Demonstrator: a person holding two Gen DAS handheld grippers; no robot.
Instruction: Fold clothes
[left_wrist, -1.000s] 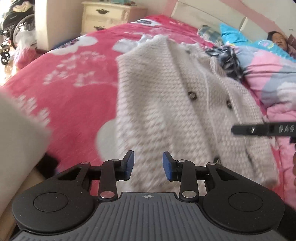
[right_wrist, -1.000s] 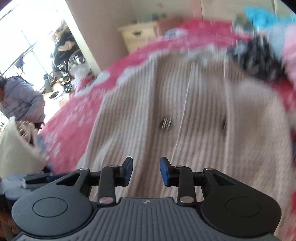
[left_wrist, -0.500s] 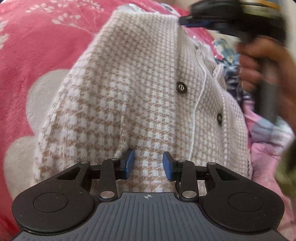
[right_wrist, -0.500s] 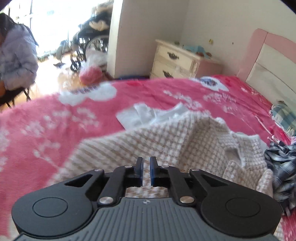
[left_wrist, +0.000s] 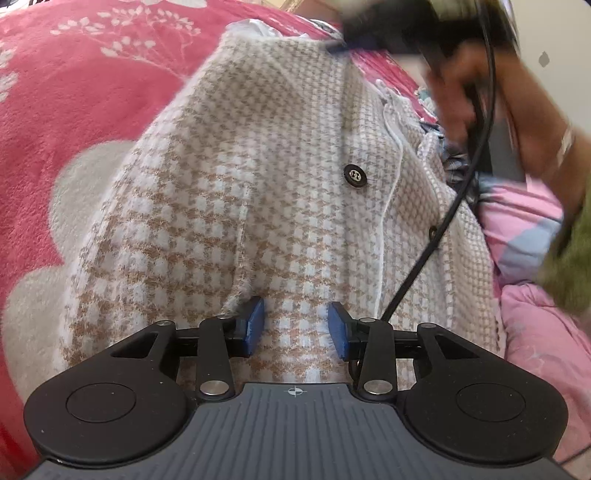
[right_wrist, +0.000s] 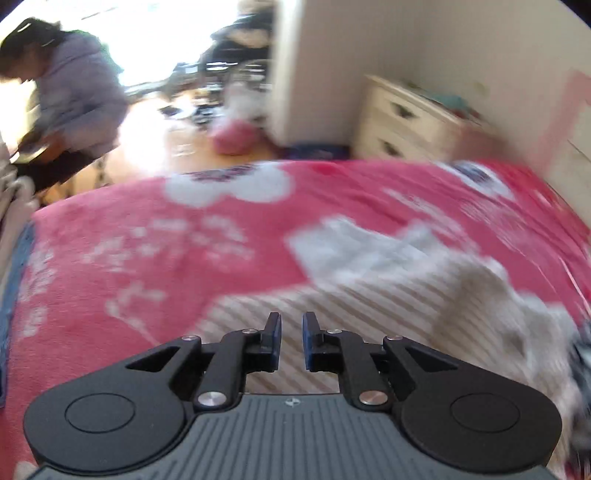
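A beige and white houndstooth knit cardigan with dark round buttons (left_wrist: 280, 192) lies spread on a pink fleece blanket with white flower prints (left_wrist: 74, 96) that covers the bed, its hem at the near edge and its collar at the far end. The left gripper (left_wrist: 295, 325) sits low over the near hem, its blue pads (left_wrist: 255, 325) apart with the cloth lying between them; its jaws are opening and do not pinch the fabric. At the far right of the left wrist view the person's right hand (left_wrist: 491, 96) holds the other tool, blurred, above the collar, and a black cable (left_wrist: 443, 221) hangs down from it across the cardigan. The right gripper (right_wrist: 291, 341) shows a narrow gap between its pads, its jaws opening, with nothing gripped; striped blurred fabric of the cardigan lies under and beyond it. Beyond the bed stand a cream chest of drawers (right_wrist: 410, 118) on the far right and a seated person in a lilac jacket (right_wrist: 74, 99) on the far left
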